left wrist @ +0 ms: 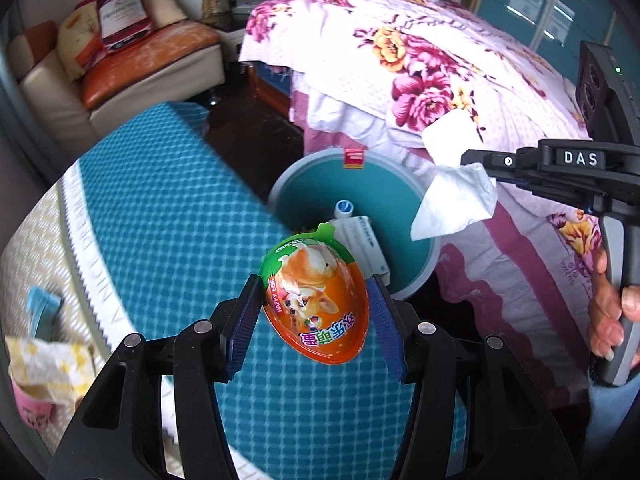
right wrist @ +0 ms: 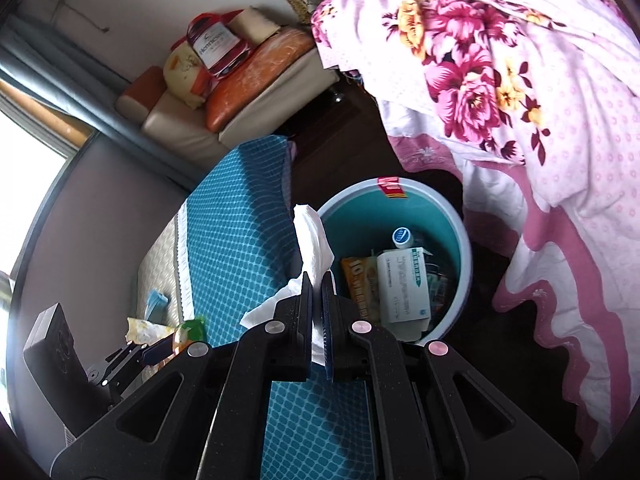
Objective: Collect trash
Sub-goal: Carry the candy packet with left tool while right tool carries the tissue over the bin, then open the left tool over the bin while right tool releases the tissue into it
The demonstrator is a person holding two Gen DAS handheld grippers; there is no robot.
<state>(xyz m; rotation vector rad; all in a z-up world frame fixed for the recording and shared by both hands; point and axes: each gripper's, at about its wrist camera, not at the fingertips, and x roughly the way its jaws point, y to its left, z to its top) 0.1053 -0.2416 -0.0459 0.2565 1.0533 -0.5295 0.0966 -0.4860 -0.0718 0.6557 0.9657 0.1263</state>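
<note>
Both hands are loaded and close to the drop-off. The left gripper (left wrist: pixel 316 316) has its blue pads pressed on either side of an orange egg-shaped toy package (left wrist: pixel 316 300), jaws partly apart to fit its width, and carries it over the edge of the teal mat (left wrist: pixel 168 208) just short of the bin (left wrist: pixel 352 208). The right gripper (right wrist: pixel 318 288) is pinched fully together on a white tissue (right wrist: pixel 312 240), which hangs beside the bin's rim. Judging by the contents, collection is well under way: the bin already holds a white carton (right wrist: pixel 404 284), an orange packet (right wrist: pixel 358 280) and a bottle with a blue-and-white cap (right wrist: pixel 402 237). Still to go are the two pieces in hand, a yellow-and-white wrapper (left wrist: pixel 48 360) lying on the mat's pale border, and a small light-blue item (left wrist: pixel 42 304) near it (possibly trash too, though it is too blurred to say). As for writing: the egg reads "HAPPY EGG" beside a corgi picture, with Chinese characters along its lower edge; the right gripper's body carries "DAS"; the red bag (right wrist: pixel 212 46) on the sofa reads "Hennessy"; the orange packet shows "10". The carton's green-banded print and the red sticker (right wrist: pixel 390 186) on the bin's rim are too small to read.
</note>
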